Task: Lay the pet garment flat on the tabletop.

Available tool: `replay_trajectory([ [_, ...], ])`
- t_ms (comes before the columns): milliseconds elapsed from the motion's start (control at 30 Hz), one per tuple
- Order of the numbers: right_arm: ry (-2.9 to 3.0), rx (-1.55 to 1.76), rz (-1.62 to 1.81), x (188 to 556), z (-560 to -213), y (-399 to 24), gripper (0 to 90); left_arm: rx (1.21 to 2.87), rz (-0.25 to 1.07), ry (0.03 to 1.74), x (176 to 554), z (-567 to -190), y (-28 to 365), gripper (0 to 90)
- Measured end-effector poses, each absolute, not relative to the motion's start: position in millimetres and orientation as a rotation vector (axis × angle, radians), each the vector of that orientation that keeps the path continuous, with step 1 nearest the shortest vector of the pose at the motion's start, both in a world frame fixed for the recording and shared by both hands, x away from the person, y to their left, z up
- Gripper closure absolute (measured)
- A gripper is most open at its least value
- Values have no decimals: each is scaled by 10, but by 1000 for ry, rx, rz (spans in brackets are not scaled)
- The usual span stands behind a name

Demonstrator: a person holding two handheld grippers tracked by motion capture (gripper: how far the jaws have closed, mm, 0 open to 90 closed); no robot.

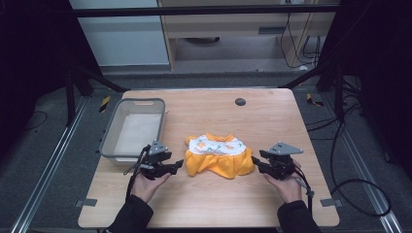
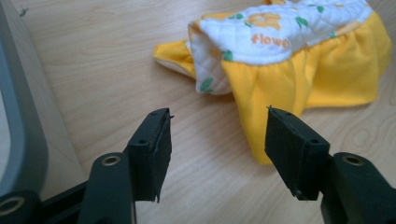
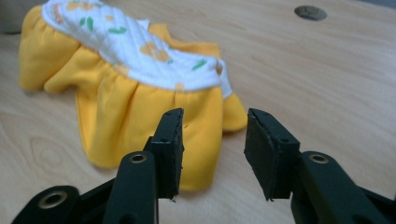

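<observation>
High view, wood table (image 1: 291, 145), grey basket (image 1: 111, 136), yellow dress (image 1: 221, 160), both grippers' fingers apart.

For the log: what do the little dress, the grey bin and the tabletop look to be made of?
Dress: soft fabric, gathered yellow skirt and quilted, flower-printed white top.
Bin: likely matte grey plastic, with smooth moulded walls and rounded corners.
Tabletop: light wood or wood-look laminate with visible grain; cannot tell which.

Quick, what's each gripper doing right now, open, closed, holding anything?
Left gripper: open, holding nothing, just short of the yellow dress.
Right gripper: open, holding nothing, aimed at the dress.
</observation>
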State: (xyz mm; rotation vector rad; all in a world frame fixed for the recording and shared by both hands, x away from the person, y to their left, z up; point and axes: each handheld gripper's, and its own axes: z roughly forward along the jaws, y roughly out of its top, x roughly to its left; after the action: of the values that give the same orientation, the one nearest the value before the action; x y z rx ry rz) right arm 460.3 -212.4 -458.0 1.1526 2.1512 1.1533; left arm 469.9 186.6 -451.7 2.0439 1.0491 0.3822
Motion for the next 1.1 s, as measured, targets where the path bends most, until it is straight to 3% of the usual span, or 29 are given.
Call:
replay_trajectory([
  [267,2200,1222,1133,4655,-4870,-2100,528,2111,330,1041,4688,-4731,1713,399],
  [367,2205,1236,1121,4729,-4940,-2044,535,2109,303,1053,4716,-4770,1676,438],
  [433,2216,1245,1098,4764,-4978,-2007,570,2113,278,1058,4735,-4793,1655,515],
  [467,2218,1246,1096,4782,-4996,-1987,629,2126,249,1061,4760,-4818,1641,620],
  [567,2222,1264,1095,4785,-5009,-1977,689,2131,242,1060,4780,-4841,1631,754],
  [600,2231,1272,1062,4783,-5022,-1971,769,2128,237,1050,4789,-4857,1616,806],
  [633,2231,1272,1062,4783,-5022,-1971,769,2128,237,1050,4789,-4857,1616,837],
  [667,2240,1286,1053,4781,-5036,-1973,825,2132,239,1039,4787,-4862,1601,869],
  [900,2255,1284,1042,4764,-4999,-1981,873,2176,253,973,4715,-4830,1515,893],
  [1100,2226,1211,1137,4549,-4731,-2088,873,2076,222,943,4557,-4558,1679,895],
])
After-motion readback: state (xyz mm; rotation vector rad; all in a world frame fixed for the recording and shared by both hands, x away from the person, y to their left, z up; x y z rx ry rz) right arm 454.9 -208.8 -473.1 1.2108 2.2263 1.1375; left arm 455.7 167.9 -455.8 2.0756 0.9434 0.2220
